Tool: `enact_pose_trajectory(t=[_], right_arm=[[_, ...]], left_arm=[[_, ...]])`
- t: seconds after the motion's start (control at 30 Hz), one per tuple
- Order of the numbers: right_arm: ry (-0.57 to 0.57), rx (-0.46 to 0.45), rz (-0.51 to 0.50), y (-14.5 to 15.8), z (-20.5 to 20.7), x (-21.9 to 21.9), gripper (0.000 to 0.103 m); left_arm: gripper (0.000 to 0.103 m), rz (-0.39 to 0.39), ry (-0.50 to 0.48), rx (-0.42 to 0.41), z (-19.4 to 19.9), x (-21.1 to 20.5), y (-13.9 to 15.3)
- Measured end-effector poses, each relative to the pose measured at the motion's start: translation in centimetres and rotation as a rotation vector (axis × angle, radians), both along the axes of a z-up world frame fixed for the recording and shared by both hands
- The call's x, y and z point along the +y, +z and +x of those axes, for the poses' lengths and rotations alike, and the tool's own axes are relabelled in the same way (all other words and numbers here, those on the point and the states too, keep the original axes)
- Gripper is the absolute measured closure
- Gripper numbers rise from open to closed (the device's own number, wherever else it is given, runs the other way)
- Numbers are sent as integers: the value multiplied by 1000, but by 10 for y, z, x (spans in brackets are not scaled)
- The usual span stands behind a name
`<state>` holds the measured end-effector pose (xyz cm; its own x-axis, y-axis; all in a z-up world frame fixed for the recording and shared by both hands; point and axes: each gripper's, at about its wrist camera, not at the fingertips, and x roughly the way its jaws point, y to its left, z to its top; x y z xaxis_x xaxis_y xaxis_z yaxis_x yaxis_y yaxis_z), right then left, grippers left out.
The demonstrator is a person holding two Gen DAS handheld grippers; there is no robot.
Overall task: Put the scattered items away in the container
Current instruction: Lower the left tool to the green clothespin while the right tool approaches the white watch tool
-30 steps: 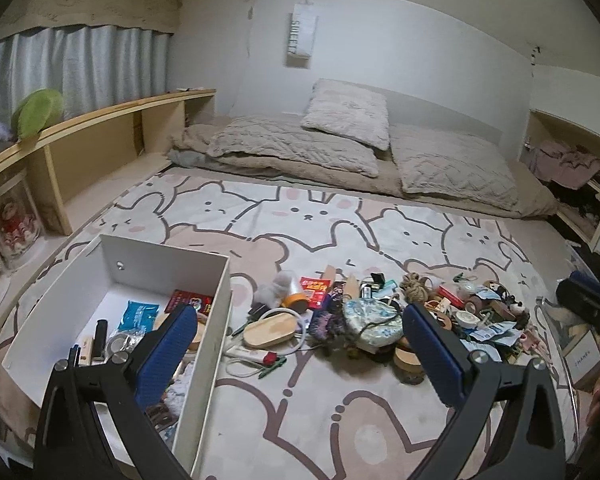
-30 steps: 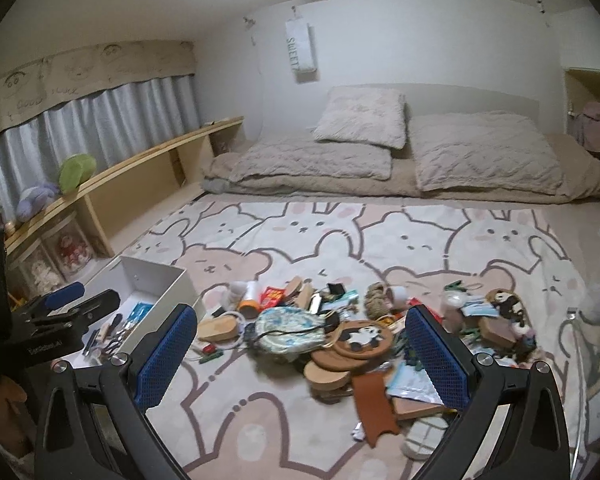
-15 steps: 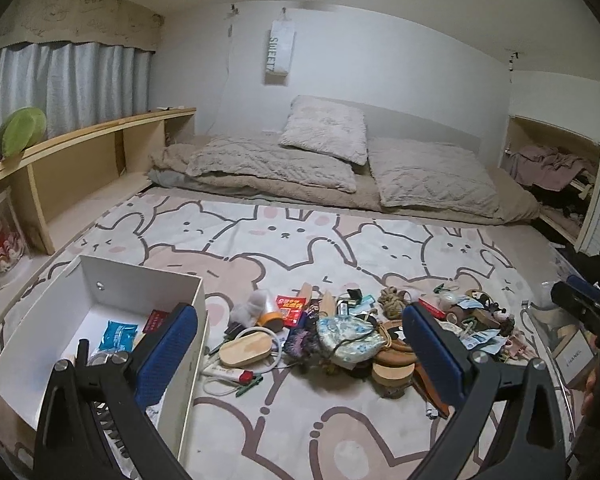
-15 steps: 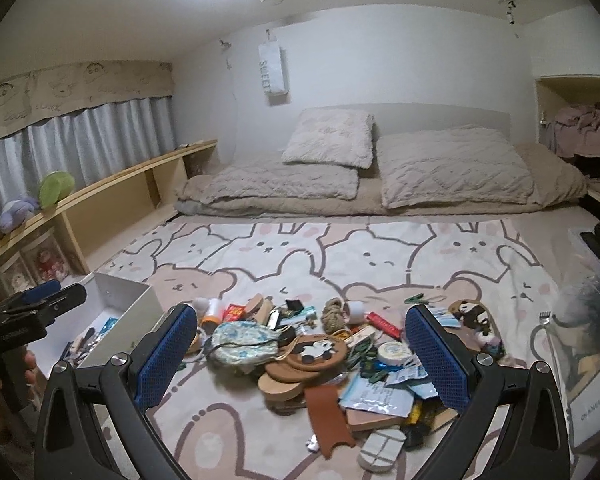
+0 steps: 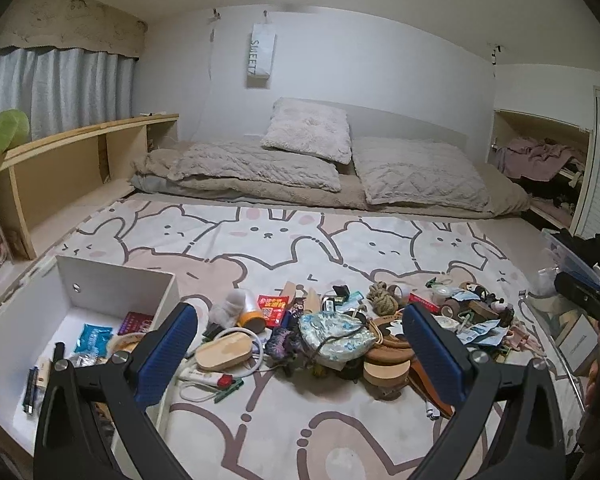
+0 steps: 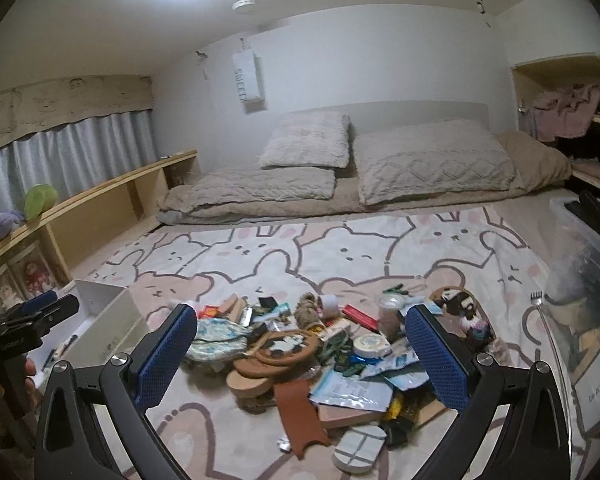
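Observation:
A pile of scattered small items lies on the bunny-print rug: a patterned pouch, wooden discs, a rope knot, packets. The same pile shows in the right wrist view. A white open box stands at the left with several items inside; it also shows in the right wrist view. My left gripper is open and empty, raised above the rug near the box. My right gripper is open and empty, raised above the pile.
A low bed with pillows runs along the back wall. A wooden shelf lines the left side. A clear plastic bin stands at the right. A brown leather strip lies at the pile's near edge.
Both grippers have pulled back and tilted upward, so the pile and box sit lower and farther in view. Both stay open and empty.

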<state>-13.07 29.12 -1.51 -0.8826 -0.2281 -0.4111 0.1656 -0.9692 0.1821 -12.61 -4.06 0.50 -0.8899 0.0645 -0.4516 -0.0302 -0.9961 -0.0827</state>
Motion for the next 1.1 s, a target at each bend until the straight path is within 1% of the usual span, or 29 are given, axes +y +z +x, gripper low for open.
enact_pose_trajectory(t=[0.17, 0.33, 0.5, 0.6, 0.77, 0.93, 1.1], right_arm=[[-31, -43, 8, -25, -3, 8, 0], [-59, -106, -8, -52, -9, 16, 0], [-92, -184, -2, -78, -15, 18, 0], [-98, -240, 0, -92, -21, 18, 0], [-99, -339, 0, -117, -28, 16, 0], [-126, -420, 21, -138, -33, 16, 0], [-152, -473, 23, -151, -35, 18, 0]], left_arm=[[0, 10, -24, -38, -12, 7, -27], [0, 6, -34, -78, -22, 11, -53], [0, -4, -17, -124, -31, 9, -81], [0, -14, 12, -166, -38, 5, -98], [0, -52, 86, -239, -51, -2, -124], [0, -8, 153, -315, -64, -18, -144], [0, 0, 225, -361, -72, -27, -157]])
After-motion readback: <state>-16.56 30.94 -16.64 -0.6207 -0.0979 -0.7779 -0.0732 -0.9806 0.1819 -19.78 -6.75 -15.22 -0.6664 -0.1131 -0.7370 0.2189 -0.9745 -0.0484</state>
